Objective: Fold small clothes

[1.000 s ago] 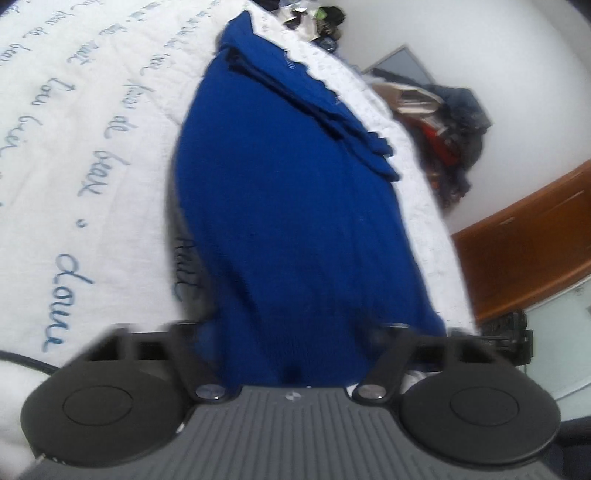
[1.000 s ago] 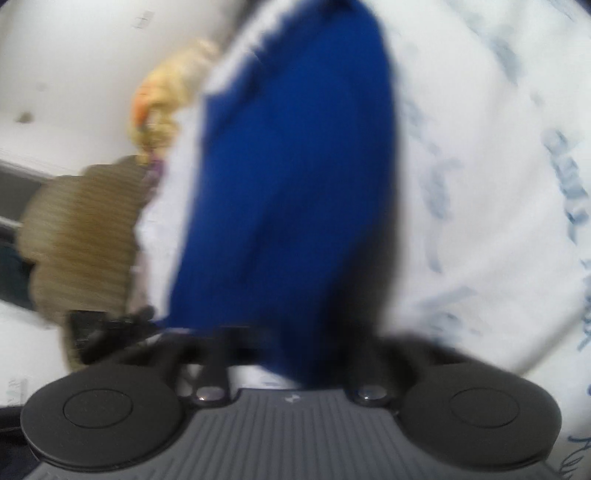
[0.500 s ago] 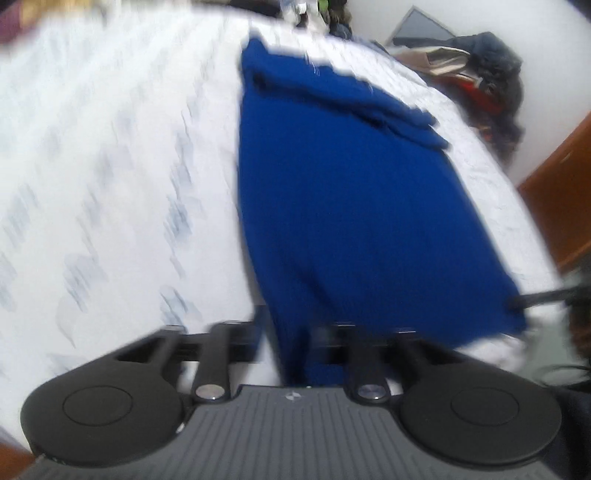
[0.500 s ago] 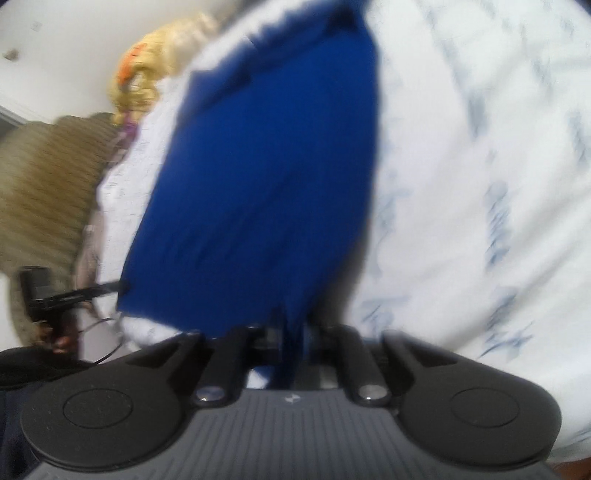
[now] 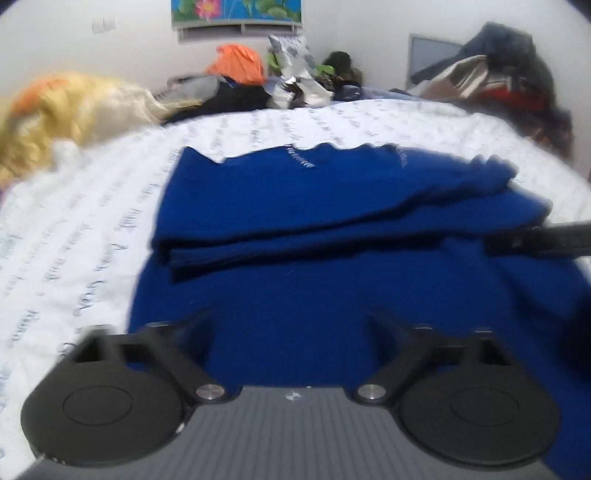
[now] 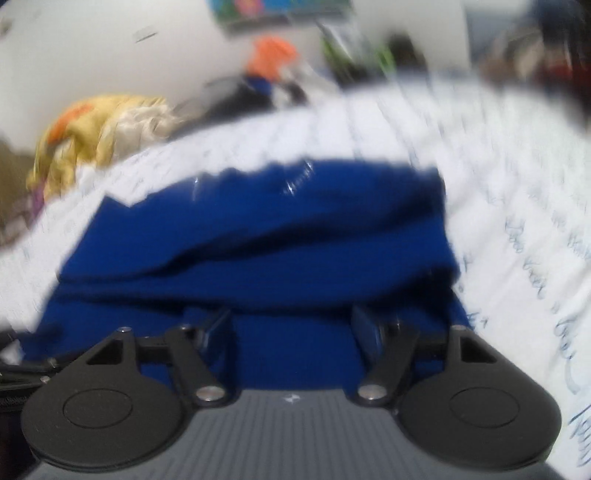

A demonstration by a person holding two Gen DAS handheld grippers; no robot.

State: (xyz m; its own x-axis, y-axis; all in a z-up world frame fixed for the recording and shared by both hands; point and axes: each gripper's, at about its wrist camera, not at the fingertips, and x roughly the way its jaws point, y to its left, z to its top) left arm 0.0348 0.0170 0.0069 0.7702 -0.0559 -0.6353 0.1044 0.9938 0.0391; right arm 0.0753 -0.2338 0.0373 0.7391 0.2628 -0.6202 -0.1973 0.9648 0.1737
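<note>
A blue garment lies on the white bedsheet printed with blue script. Its far part is folded over in a thick layer that runs across the garment. My left gripper hovers over the near blue cloth; its jaws are opening, spread wide, and the pads press on nothing. In the right wrist view, which is blurred, the same garment fills the middle. My right gripper is over its near edge, jaws opening, with cloth below them and not pinched. A black bar, which looks like the right gripper's finger, reaches in at the left view's right edge.
Along the wall behind the bed lie a yellow cloth, an orange item, crumpled bags and a dark heap of clothes. A flowered picture hangs above. White sheet spreads out left of the garment.
Both grippers were shut on the blue cloth's edge and have let go, jaws now wide. Both views swung round to face the wall, and the garment now lies flat across them.
</note>
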